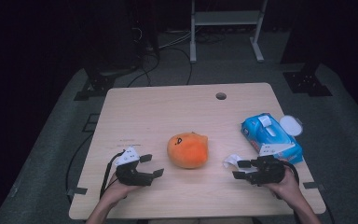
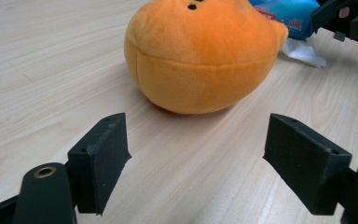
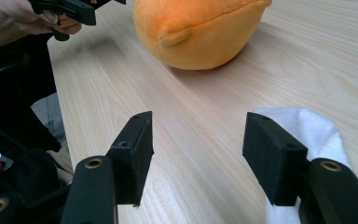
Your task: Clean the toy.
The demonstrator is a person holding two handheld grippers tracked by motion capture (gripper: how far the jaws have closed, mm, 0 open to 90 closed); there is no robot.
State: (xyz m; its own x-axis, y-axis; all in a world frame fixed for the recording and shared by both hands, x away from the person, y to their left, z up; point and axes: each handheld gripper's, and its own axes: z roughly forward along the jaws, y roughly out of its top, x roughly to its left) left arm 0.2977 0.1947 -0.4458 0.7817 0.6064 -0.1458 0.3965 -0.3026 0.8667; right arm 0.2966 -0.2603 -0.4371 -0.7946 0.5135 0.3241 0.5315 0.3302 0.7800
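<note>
An orange plush toy [image 1: 188, 149] with a small stitched face lies in the middle of the wooden table [image 1: 168, 107]. To its left my left gripper [image 1: 152, 165] points at it, open and with nothing between the jaws; in the left gripper view the plush toy [image 2: 200, 56] lies just beyond the left gripper [image 2: 196, 154]. On the toy's right my right gripper [image 1: 237, 169] is open too. A crumpled white wipe [image 1: 231, 160] lies on the table by its far jaw. In the right gripper view the wipe [image 3: 307, 126] sits beside and under the right-hand jaw of the right gripper [image 3: 198, 144], not between the jaws.
A blue pack of wet wipes [image 1: 270, 135] with its white lid flipped open lies behind the right hand, near the table's right edge. A round cable hole [image 1: 221, 96] is at the table's far side. Metal frame legs and cables stand on the floor beyond.
</note>
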